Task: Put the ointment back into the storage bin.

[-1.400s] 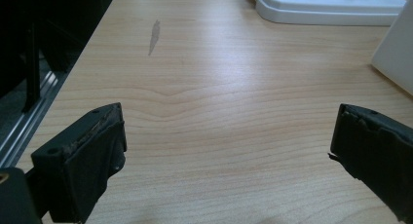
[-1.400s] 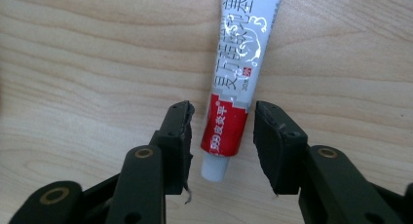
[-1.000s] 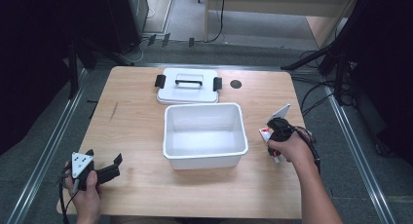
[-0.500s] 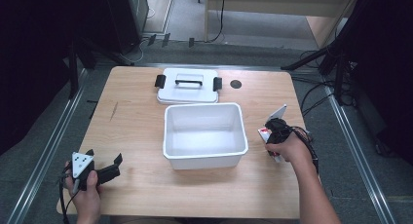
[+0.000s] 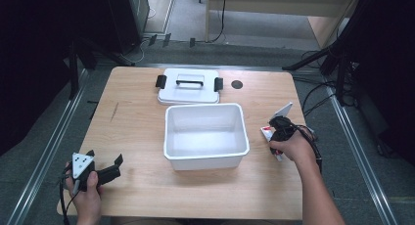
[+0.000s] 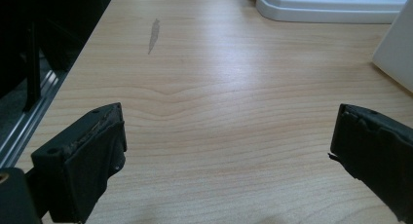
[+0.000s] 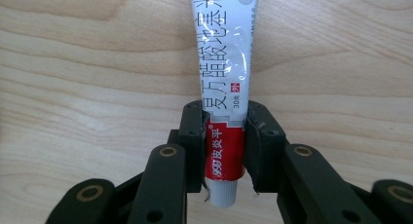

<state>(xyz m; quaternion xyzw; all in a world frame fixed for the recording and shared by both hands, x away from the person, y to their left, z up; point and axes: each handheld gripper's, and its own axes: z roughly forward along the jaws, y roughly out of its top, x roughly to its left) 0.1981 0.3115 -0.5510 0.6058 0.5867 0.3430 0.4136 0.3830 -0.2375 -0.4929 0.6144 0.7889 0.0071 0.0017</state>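
Little has moved since the earlier frames: both hands sit where they were, and the white bin (image 5: 205, 136) and its lid (image 5: 188, 86) keep their places on the counter (image 5: 137, 122). The one small change is at the right tongs (image 5: 274, 132), which have drawn in a touch tighter on the tube (image 7: 224, 87) between their pads.

From the right gripper view, the right tongs (image 7: 225, 151) clamp the tube at its red band, just above the grey cap end, with a pad pressed on each side. Its white body, printed with blue characters, runs away from the jaws and lies against the wood grain. From the high view, a red and white bit of the tube (image 5: 266, 132) shows just right of the bin, near the counter's right edge, with the person's right hand (image 5: 291, 146) over it.

The left tongs (image 5: 108, 168) rest at the near left corner of the counter, held by the left hand (image 5: 85, 193), well apart from the bin. From the left gripper view, the left tongs (image 6: 226, 146) stand wide with only bare wood between the pads; the lid's edge (image 6: 331, 5) and a corner of the bin (image 6: 397, 53) lie farther off.

The lid lies flat behind the bin, handle up, with a black clip at each end. The bin stands open in the middle of the counter.
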